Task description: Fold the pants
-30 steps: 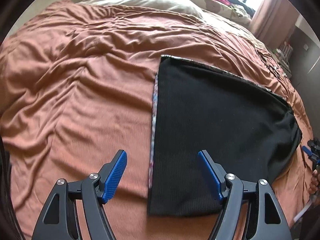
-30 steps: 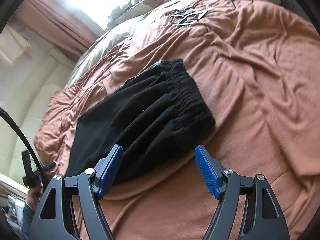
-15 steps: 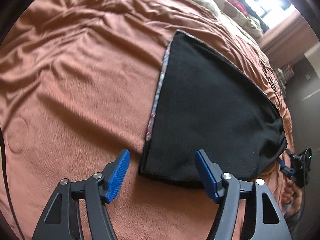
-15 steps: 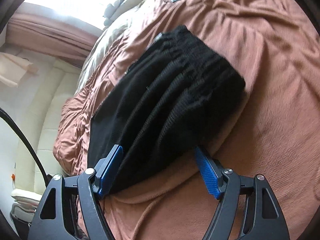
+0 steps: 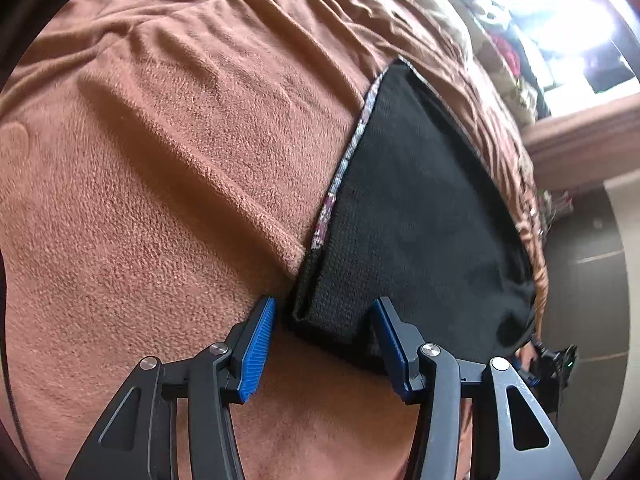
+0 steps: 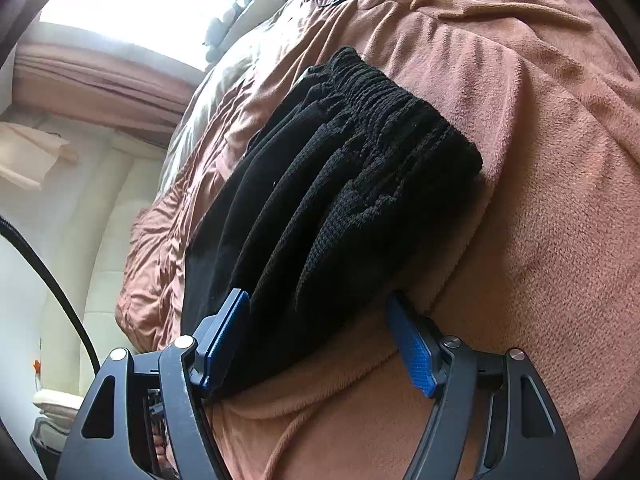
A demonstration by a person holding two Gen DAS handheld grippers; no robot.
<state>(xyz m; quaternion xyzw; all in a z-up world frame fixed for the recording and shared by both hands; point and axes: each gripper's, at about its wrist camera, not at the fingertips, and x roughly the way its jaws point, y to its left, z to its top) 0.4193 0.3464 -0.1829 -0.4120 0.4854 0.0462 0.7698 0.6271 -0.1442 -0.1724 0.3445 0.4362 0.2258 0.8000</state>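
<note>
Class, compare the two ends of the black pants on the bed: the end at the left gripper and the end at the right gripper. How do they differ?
The end at the left gripper lies flat and smooth, a patterned strip along its edge. The end at the right gripper is the gathered waistband, bunched into thick ridges. Both are black knit pants on the brown blanket, each between open jaws; the left jaws have just been closing.

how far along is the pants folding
Partly done: the black pants already lie folded flat on the brown blanket. In hand: the left hand-held gripper has just been closing around the hem corner, and the right hand-held gripper straddles the waistband end; neither clearly pinches yet. Left: grip, then probably fold once more.
</note>
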